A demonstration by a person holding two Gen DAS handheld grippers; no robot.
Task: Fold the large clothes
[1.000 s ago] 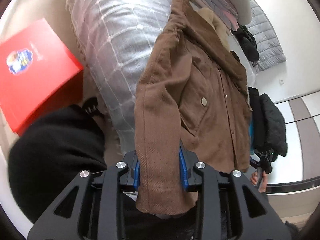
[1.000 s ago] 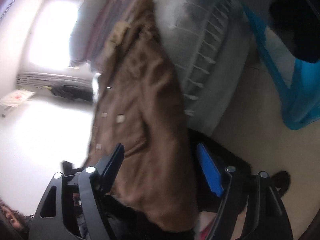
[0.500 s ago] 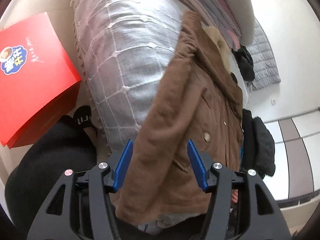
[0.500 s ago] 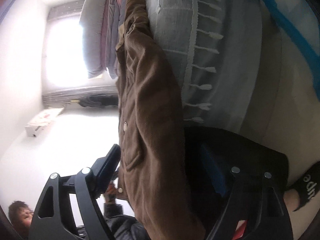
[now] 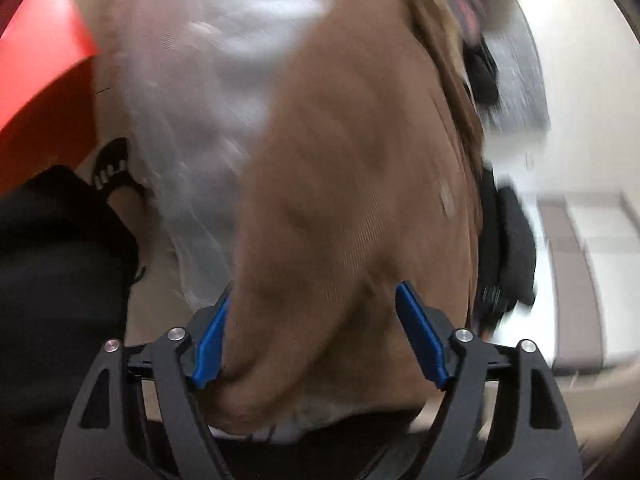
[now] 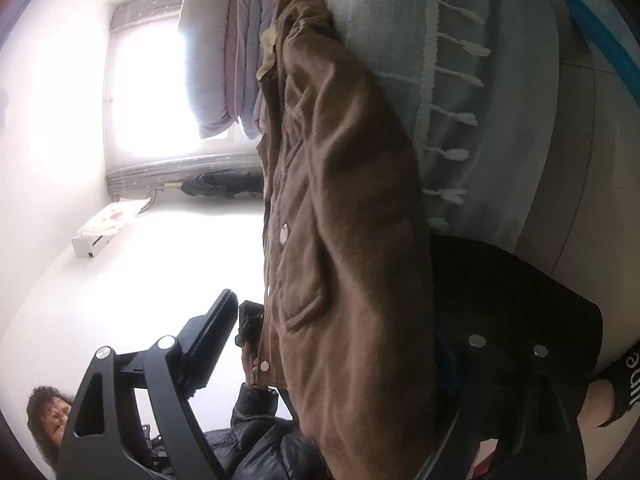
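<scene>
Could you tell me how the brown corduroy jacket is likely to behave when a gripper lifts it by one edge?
The brown corduroy jacket will probably flop: it already drapes in soft folds over the grey fringed blanket. The thick ribbed cloth suggests it is fairly heavy, so it may sag. The ribbing should limit slipping, though the left gripper is open around it.

Red box (image 5: 36, 80), grey tasselled blanket (image 6: 472, 92), stacked quilts (image 6: 232, 60).

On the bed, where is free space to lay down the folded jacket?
Free: the grey blanket, between the brown jacket and the red box. Crowded: the stacked bedding beyond the jacket collar.
</scene>
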